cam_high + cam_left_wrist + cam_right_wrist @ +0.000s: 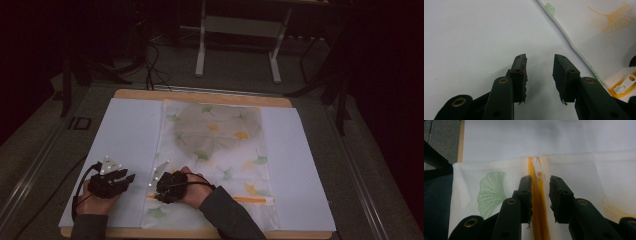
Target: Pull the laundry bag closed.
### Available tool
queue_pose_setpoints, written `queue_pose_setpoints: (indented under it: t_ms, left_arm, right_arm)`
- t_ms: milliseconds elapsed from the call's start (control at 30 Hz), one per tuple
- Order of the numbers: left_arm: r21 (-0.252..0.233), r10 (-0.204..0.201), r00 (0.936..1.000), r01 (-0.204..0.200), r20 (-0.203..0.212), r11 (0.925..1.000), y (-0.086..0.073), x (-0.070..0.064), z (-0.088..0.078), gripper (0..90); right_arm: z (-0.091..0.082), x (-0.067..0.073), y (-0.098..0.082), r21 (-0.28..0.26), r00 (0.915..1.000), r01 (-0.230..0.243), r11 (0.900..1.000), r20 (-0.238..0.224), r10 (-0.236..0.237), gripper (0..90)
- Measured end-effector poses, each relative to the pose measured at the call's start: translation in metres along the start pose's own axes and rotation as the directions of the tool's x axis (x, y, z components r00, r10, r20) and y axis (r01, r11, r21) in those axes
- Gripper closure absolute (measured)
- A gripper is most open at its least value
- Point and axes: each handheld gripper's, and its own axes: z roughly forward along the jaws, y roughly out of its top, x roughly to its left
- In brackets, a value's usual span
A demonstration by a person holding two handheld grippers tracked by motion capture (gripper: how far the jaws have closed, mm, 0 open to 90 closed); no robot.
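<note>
From the high view, a leaf-print cover [215, 160] lies flat on a white sheet [125, 145] with its long axis running away from the person and its orange zipper [250, 199] crossing the near end; the right gripper [162, 186] sits over the zipper's left end, probably to catch the pull, while the left gripper [127, 177] rests beside the cover. In the left gripper view, the jaws stand wide and empty over the sheet, the cover's edge [574, 47] just beside them. In the right gripper view, the jaws stand narrowed astride the zipper [539, 215], nothing pinched yet, with the white pull [539, 170] just ahead, pointing at the cover's edge.
</note>
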Motion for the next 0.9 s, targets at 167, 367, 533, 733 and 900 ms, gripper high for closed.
queue_pose_setpoints:
  t_ms: [167, 367, 533, 733, 900]
  left_arm:
    - [-0.001, -0.002, 1.0, 0.002, -0.004, 1.0, 0.0, 0.0, 0.0, 62.8]
    - [-0.003, 0.0, 1.0, 0.0, -0.006, 1.0, 0.0, 0.001, -0.001, 62.5]
    - [-0.001, -0.003, 1.0, 0.003, -0.007, 1.0, 0.0, 0.001, 0.0, 62.3]
    - [0.005, 0.002, 1.0, -0.002, -0.001, 1.0, 0.0, -0.001, 0.0, 62.4]
    - [0.011, 0.003, 1.0, -0.003, 0.008, 0.9999, 0.001, -0.001, -0.001, 62.9]
  right_arm:
    - [0.005, 0.0, 0.006, -0.003, 0.9999, 0.009, 1.0, -0.006, -0.009, 71.9]
    - [0.014, 0.002, 0.012, 0.023, 0.9997, 0.015, 1.0, -0.02, -0.014, 74.3]
    - [0.016, 0.001, 0.015, 0.039, 0.9995, 0.011, 0.999, -0.031, -0.009, 79.7]
    - [0.017, 0.0, 0.018, 0.054, 0.9994, -0.001, 0.999, -0.034, 0.002, 83.4]
    - [0.016, 0.003, 0.019, 0.064, 0.9997, 0.025, 0.998, -0.011, -0.024, 83.9]
